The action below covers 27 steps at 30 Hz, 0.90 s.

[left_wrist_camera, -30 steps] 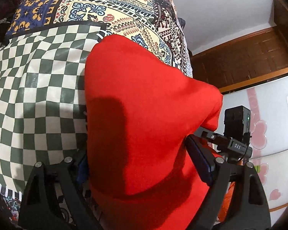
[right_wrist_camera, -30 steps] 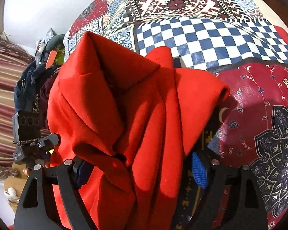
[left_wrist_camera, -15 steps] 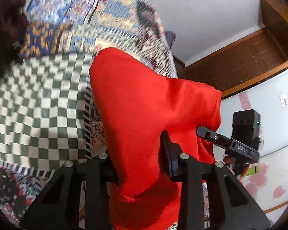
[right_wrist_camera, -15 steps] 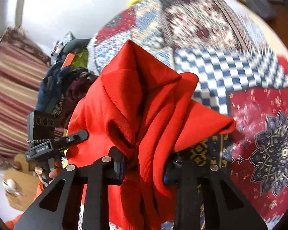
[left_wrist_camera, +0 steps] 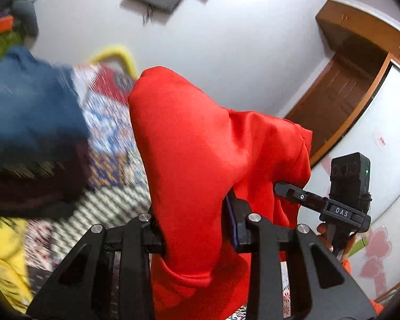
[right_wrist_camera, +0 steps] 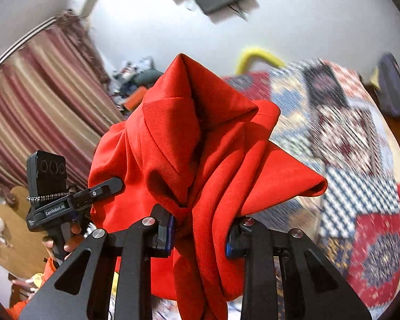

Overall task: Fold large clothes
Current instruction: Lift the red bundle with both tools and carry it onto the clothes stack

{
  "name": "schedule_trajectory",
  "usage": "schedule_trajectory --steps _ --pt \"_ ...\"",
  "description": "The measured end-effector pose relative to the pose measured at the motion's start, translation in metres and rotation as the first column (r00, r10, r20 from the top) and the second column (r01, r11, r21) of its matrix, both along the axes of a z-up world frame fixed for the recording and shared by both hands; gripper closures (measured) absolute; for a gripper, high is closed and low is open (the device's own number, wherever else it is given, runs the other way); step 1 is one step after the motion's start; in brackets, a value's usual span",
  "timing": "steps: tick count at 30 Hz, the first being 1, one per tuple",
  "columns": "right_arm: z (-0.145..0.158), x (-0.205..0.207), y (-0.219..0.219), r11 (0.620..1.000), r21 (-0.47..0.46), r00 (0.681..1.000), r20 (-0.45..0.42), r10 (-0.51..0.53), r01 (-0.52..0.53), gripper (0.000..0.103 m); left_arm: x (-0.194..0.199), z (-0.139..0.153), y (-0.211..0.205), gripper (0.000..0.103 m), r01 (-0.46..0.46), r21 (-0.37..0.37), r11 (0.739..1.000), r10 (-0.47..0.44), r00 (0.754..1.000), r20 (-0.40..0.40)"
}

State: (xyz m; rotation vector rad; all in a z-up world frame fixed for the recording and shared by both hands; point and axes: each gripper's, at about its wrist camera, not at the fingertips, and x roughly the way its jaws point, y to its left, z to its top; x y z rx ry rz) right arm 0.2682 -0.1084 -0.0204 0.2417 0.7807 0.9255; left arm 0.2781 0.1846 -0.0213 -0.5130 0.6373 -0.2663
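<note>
Red garment (left_wrist_camera: pixel 189 144) bunched between both pairs of jaws — left gripper (left_wrist_camera: pixel 194 232) and right gripper (right_wrist_camera: pixel 200 234) each clamped on it; only the right wrist view shows the striped curtain (right_wrist_camera: pixel 40 101).

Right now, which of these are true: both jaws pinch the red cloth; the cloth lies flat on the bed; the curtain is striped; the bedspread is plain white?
1. Both the left gripper and the right gripper clamp the red garment. True.
2. The garment lies flat on the bed. False: it hangs bunched from the jaws, above the bedspread.
3. The curtain is striped. True.
4. The bedspread is plain white. False: it is a colourful patchwork.
</note>
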Motion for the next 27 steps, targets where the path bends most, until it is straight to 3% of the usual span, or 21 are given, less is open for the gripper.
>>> schedule_trajectory --steps 8,15,22,27 --pt "0.048 -0.015 0.098 0.996 0.038 0.99 0.118 0.071 -0.076 0.079 -0.036 0.055 0.097 0.071 -0.136 0.051 0.989 0.13 0.987 0.096" --pt "0.063 -0.004 0.185 0.989 0.049 0.978 0.161 0.129 -0.139 0.079 -0.037 0.084 0.174 0.071 -0.258 0.096 0.961 0.249 0.964 0.097" --pt "0.062 0.031 0.244 0.987 0.06 0.981 0.131 0.14 -0.149 0.079 0.007 0.079 0.234 0.071 -0.317 0.095 0.944 0.314 0.949 0.039" --pt "0.048 0.074 0.28 0.991 0.046 0.991 0.042 0.123 -0.125 0.079 0.053 0.055 0.265 0.07 -0.344 0.122 0.931 0.351 0.935 -0.045"
